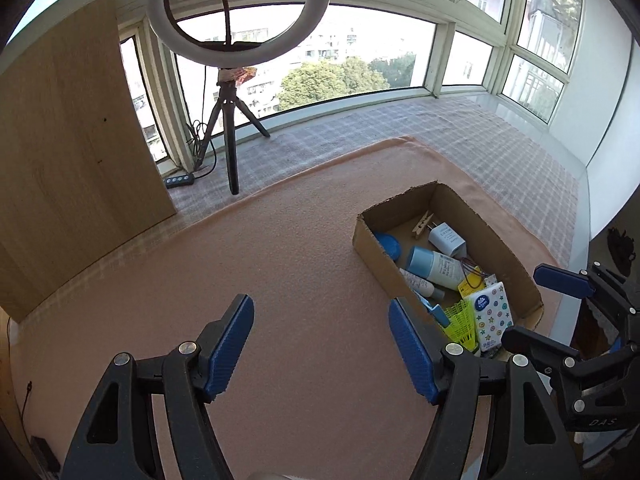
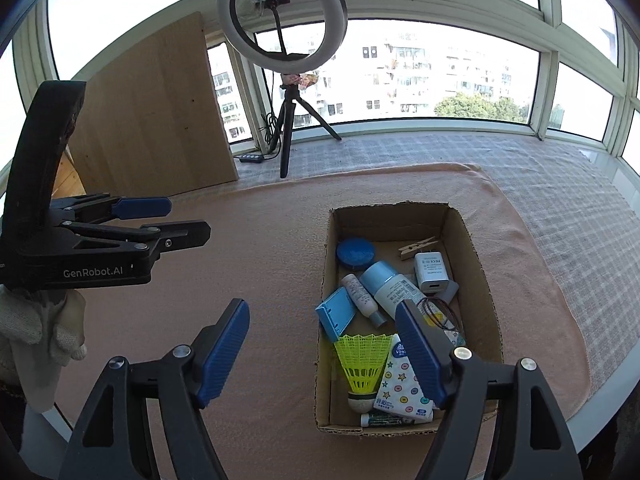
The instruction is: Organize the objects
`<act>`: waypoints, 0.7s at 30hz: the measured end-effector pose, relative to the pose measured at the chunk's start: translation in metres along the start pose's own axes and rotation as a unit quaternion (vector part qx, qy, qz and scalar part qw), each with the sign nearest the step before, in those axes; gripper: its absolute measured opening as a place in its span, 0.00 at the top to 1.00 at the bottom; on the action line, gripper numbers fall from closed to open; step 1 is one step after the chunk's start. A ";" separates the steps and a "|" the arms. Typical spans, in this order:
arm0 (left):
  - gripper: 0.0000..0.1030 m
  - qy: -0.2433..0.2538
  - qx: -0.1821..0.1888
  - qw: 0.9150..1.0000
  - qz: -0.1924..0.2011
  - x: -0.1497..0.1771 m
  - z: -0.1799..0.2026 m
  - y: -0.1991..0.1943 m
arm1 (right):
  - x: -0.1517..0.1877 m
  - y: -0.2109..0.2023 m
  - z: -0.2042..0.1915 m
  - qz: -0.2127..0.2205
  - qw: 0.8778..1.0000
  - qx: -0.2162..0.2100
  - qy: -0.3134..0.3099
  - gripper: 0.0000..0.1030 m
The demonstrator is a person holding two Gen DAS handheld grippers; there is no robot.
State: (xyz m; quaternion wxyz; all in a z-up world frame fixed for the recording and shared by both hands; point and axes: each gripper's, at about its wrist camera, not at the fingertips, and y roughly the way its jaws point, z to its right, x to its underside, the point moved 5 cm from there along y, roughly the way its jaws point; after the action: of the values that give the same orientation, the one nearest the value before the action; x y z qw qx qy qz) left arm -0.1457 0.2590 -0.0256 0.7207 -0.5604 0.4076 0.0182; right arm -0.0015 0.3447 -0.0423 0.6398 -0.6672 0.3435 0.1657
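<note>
An open cardboard box (image 2: 480, 280) sits on the pink cloth and also shows in the left wrist view (image 1: 372, 248). In it lie a yellow shuttlecock (image 2: 362, 360), a tissue pack (image 2: 400, 394), a blue-capped bottle (image 2: 390, 284), a small white tube (image 2: 360, 294), a blue round lid (image 2: 355, 253), a white charger (image 2: 430, 274), a wooden clothespin (image 2: 416, 249) and a blue plastic piece (image 2: 336, 314). My left gripper (image 1: 322, 346) is open and empty over bare cloth, left of the box. My right gripper (image 2: 322, 354) is open and empty above the box's near left edge.
A ring light on a black tripod (image 2: 286, 136) stands at the back by the window. A wooden board (image 2: 152, 120) leans at the back left. A checked cloth (image 2: 540, 176) lies beyond the pink cloth (image 2: 260, 240). The table edge runs along the right.
</note>
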 end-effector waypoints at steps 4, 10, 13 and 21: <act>0.29 -0.031 -0.024 0.999 0.011 0.025 -0.034 -0.031 | -0.004 0.001 -0.033 0.002 1.000 -0.013 -0.022 0.27; 0.17 -0.069 -0.063 0.995 0.025 0.063 -0.078 -0.073 | -0.002 0.006 -0.082 -0.002 0.998 -0.038 -0.048 0.26; 0.17 -0.085 -0.082 0.993 0.029 0.080 -0.095 -0.090 | 0.001 0.010 -0.101 -0.008 0.997 -0.048 -0.058 0.26; 0.16 -0.141 -0.126 0.982 0.019 0.134 -0.132 -0.115 | 0.012 0.019 -0.141 -0.019 0.995 -0.066 -0.071 0.25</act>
State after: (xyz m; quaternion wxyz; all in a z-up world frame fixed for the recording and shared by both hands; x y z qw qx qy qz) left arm -0.0759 0.0497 -0.0211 0.6944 -0.6305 0.3067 0.1620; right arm -0.0362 0.2062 -0.0464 0.6205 -0.7007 0.2725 0.2230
